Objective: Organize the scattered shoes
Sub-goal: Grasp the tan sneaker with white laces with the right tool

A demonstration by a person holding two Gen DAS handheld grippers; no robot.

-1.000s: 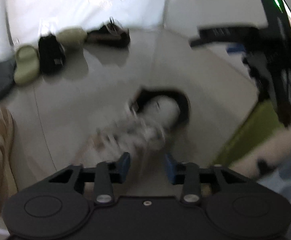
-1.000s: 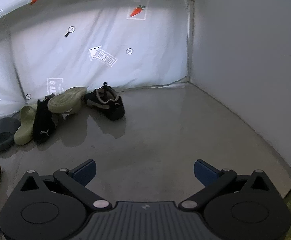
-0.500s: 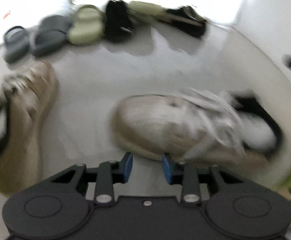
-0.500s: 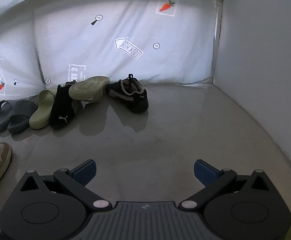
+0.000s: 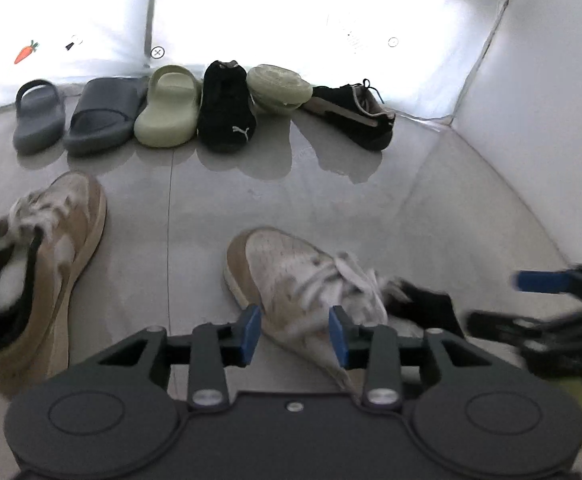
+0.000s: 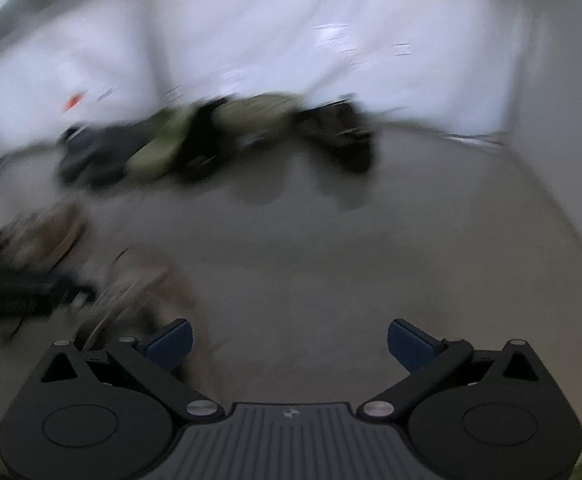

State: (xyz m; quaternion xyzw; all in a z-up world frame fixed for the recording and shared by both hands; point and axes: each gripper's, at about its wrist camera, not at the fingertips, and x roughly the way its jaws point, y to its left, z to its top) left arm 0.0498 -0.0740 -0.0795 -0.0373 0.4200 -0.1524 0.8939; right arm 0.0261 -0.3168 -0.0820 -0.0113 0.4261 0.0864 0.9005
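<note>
On the grey floor, just in front of the left gripper, lies a tan-and-white sneaker; its jaws are opening, and the shoe's laced midfoot sits between the blue pads without either pad clearly pressing on it, so nothing appears to be held; the right gripper stands wide, its jaws closing a little over bare floor, with nothing between them; its own view is badly blurred.

The step in hand looks like taking this sneaker to join its mate, which lies well apart at the left; a good grasp would likely need the jaws wider than the midfoot, lowered squarely across the shoe's width, then closed on the firm side walls below the laces rather than on the loose laces or the soft collar; gripping near the middle should keep the shoe from swinging nose-down when lifted.

The sneaker's long axis runs diagonally in the left wrist view; its toe points up and left, toward the row of shoes along the white wall, and its dark heel opening faces down and right; it rests on its sole, upright.
</note>
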